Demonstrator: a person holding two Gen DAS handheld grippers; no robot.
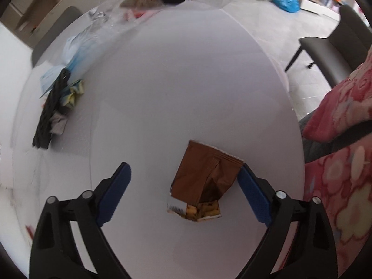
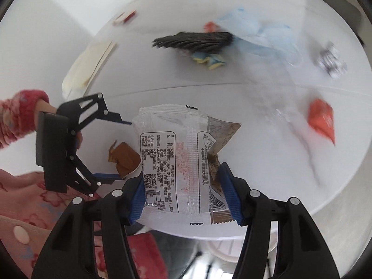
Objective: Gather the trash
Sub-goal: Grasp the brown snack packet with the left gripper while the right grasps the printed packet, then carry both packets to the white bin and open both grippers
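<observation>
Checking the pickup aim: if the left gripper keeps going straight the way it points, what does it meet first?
Most likely the brown snack wrapper lying between the left gripper's open fingers, then the white table.

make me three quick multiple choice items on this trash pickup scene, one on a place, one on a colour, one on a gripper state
1. Where does the brown wrapper lie?
A. between the left gripper fingers
B. on a chair
C. on the floor

2. What colour is the crumpled wrapper far right in the right wrist view?
A. green
B. orange-red
C. black

3. What is the right gripper doing?
A. open over bare table
B. shut on nothing
C. shut on the clear printed wrapper

Key: 1 A, it lies on the white table between the blue pads, the left pad well clear of it. 2 B, it is plainly orange-red. 3 C, both pads press the packet's edges.
</observation>
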